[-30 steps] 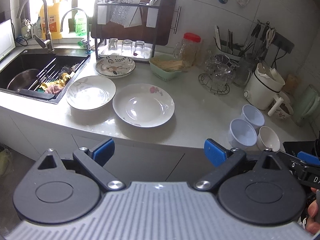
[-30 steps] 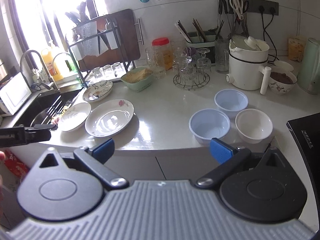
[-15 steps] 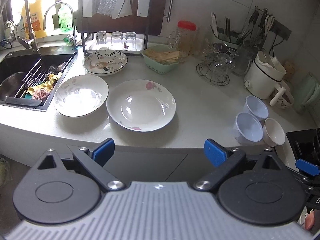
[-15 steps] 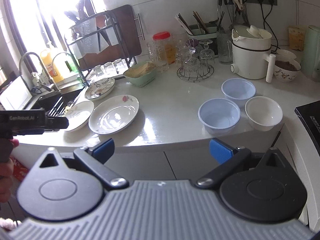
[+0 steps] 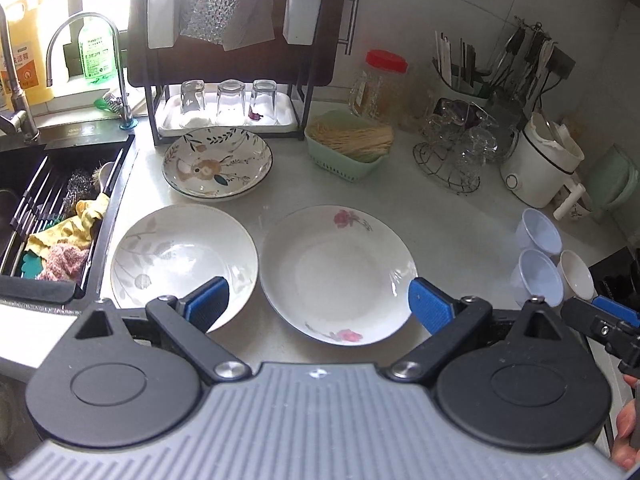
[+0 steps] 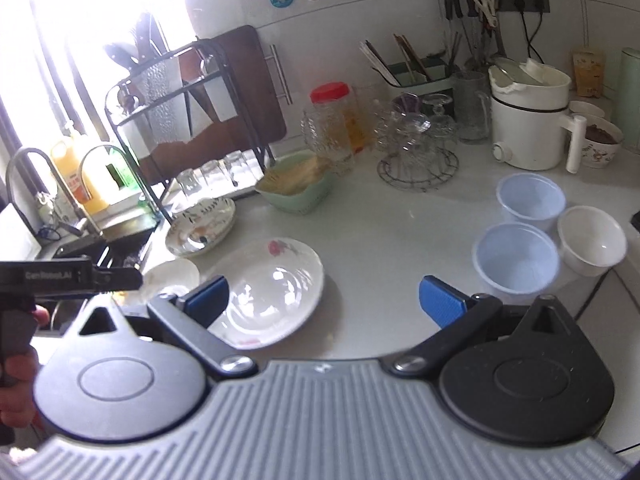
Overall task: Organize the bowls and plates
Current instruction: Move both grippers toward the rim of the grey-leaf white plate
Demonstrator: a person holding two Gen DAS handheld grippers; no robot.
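Three plates lie on the white counter: a rose plate [image 5: 338, 274], a grey-leaf plate [image 5: 182, 256] to its left, and a floral plate [image 5: 217, 163] behind them. Two pale blue bowls [image 5: 535, 276] [image 5: 538, 232] and a white bowl [image 5: 576, 274] stand at the right. My left gripper [image 5: 318, 306] is open and empty over the near rims of the two front plates. My right gripper [image 6: 324, 300] is open and empty, between the rose plate [image 6: 272, 288] and the nearest blue bowl [image 6: 516, 262].
A sink [image 5: 44, 216] with cloths lies at the left. A dish rack with glasses [image 5: 228, 104], a green basket [image 5: 348, 148], a wire glass stand [image 5: 456, 152] and a white cooker [image 5: 540, 164] line the back. A black hob [image 5: 616, 276] sits at the far right.
Both grippers have moved forward over the counter's front edge, closer to the plates and bowls. Both stay open and empty.
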